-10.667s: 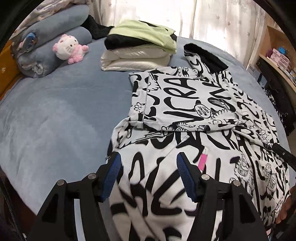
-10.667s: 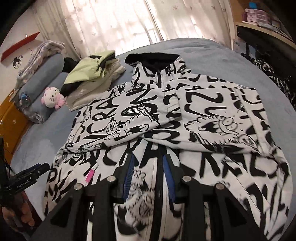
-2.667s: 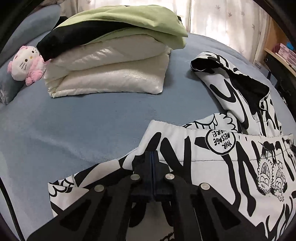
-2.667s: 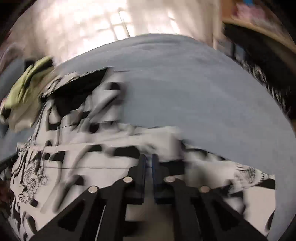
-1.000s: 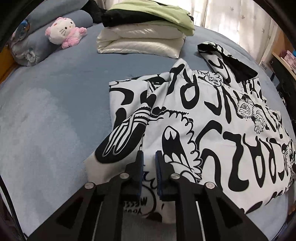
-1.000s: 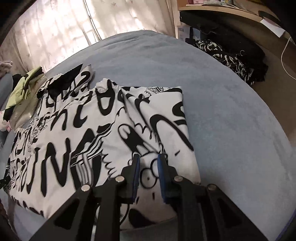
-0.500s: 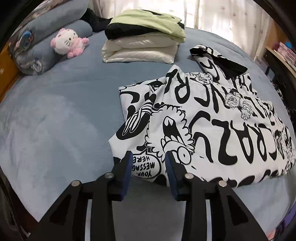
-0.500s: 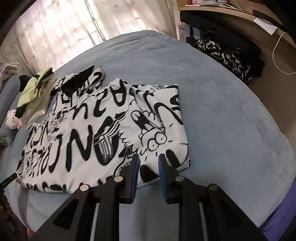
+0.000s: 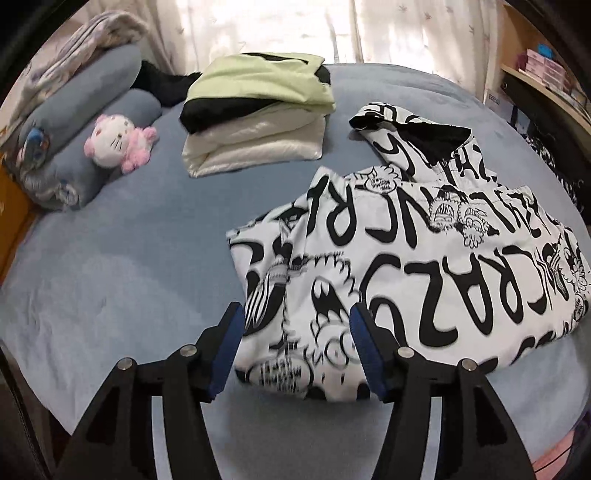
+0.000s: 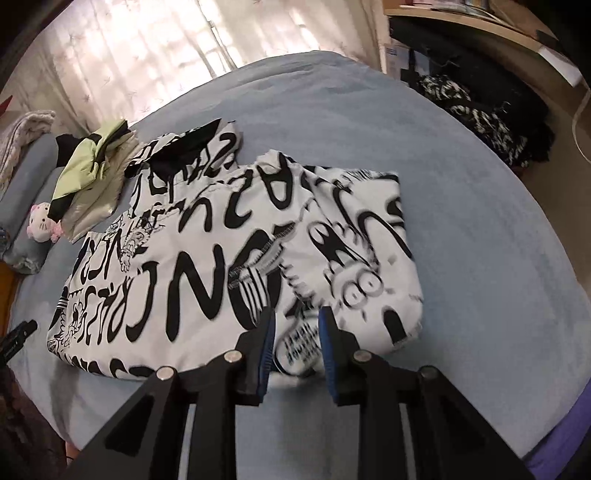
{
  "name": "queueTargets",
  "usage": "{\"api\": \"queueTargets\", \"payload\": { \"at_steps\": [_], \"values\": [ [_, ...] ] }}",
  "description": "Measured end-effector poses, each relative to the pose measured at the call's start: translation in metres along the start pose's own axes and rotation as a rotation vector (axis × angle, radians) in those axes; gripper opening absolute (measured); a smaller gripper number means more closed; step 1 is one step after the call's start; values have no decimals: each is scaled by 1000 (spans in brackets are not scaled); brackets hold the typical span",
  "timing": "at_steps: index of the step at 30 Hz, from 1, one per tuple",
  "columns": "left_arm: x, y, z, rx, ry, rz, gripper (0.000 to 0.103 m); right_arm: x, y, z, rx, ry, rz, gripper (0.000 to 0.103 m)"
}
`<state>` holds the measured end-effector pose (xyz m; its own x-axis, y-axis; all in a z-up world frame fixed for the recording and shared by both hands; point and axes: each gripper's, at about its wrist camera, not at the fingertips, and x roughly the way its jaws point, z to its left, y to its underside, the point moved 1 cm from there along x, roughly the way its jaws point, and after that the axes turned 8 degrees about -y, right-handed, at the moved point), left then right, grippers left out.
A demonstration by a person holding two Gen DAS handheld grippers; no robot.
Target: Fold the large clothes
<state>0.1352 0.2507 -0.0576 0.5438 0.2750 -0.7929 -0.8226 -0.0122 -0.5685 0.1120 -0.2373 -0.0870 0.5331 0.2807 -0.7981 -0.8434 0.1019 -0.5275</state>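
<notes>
The black-and-white graffiti-print hoodie (image 9: 424, 266) lies folded into a rough rectangle on the blue bed (image 9: 129, 266), toward the near edge. Its hood (image 9: 417, 136), black lining showing, sticks out at the far end, unfolded. Same hoodie (image 10: 229, 251) from the right wrist view, hood pointing at the window side.

Left tongs (image 9: 295, 347): jaws have just been opening, now spread wide, hovering over the near left corner of the hoodie. Blue pads (image 9: 227, 350) clear of the fabric; nothing pinched.

Right tongs (image 10: 295, 343): jaws have just been opening a little, gap narrow. Near edge of the hoodie shows between the pads in the picture, but the pads (image 10: 327, 347) sit above it and do not press; nothing held.

Far side of the bed: stack of folded clothes (image 9: 255, 114), light green and black on top of cream, just beyond the hoodie, apart from it. Pink-and-white plush cat (image 9: 118, 142) left of the stack, leaning on rolled blue bedding (image 9: 77, 122). Sheer curtains (image 9: 277, 33) behind. Dark patterned clothing (image 10: 476, 110) heaped on the right off the bed, under a wooden shelf (image 10: 480, 26).
</notes>
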Motion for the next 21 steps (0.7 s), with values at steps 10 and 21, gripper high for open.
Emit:
{"api": "queueTargets", "payload": {
  "at_steps": [10,21],
  "values": [
    [33,-84,-39,110,-12,-40,58,39,-84,37,-99,-14,1,24],
    [99,-222,-92,72,96,-43,58,113,-216,93,-112,-78,-85,24]
  ]
}}
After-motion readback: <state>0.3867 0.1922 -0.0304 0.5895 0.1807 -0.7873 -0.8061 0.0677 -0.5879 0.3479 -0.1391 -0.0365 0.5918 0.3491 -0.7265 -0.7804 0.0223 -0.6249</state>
